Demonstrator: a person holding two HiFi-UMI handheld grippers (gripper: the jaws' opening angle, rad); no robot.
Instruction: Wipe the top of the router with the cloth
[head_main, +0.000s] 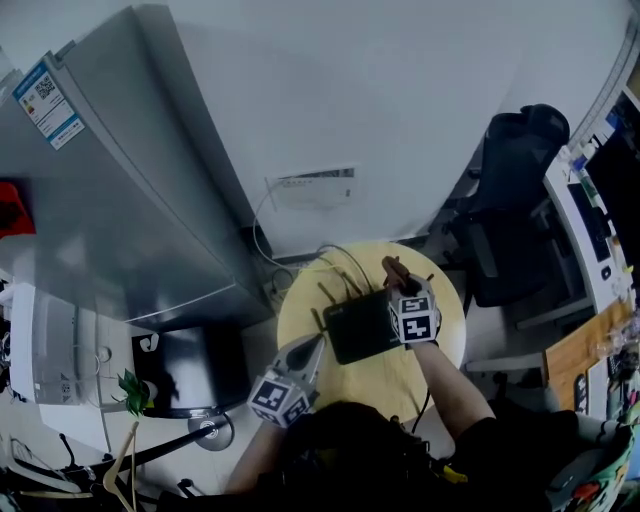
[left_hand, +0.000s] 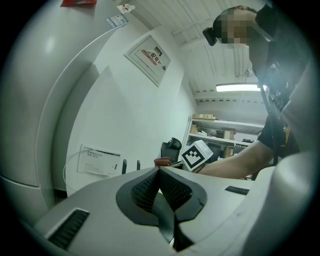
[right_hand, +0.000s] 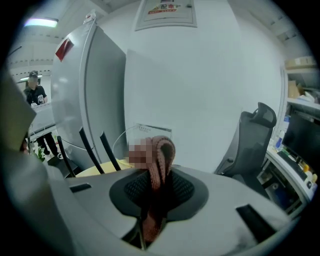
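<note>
Right claw (head_main: 398, 278), clamped on the cloth (right_hand: 160, 157): router antennas (right_hand: 95, 147) stood upright just to its left and barred a sideways pass there. Ahead of it was open air up to the wall (head_main: 400, 100). To its right lay bare table (head_main: 452, 320), then an office chair (head_main: 510, 190) well apart.

Left claw (head_main: 312, 350), jaws together, was at the near corner of the router (head_main: 360, 325). Left of it the tabletop lay bare; beyond the rim the fridge (head_main: 110, 190) closed that side. Between the claws, the router top was open.
</note>
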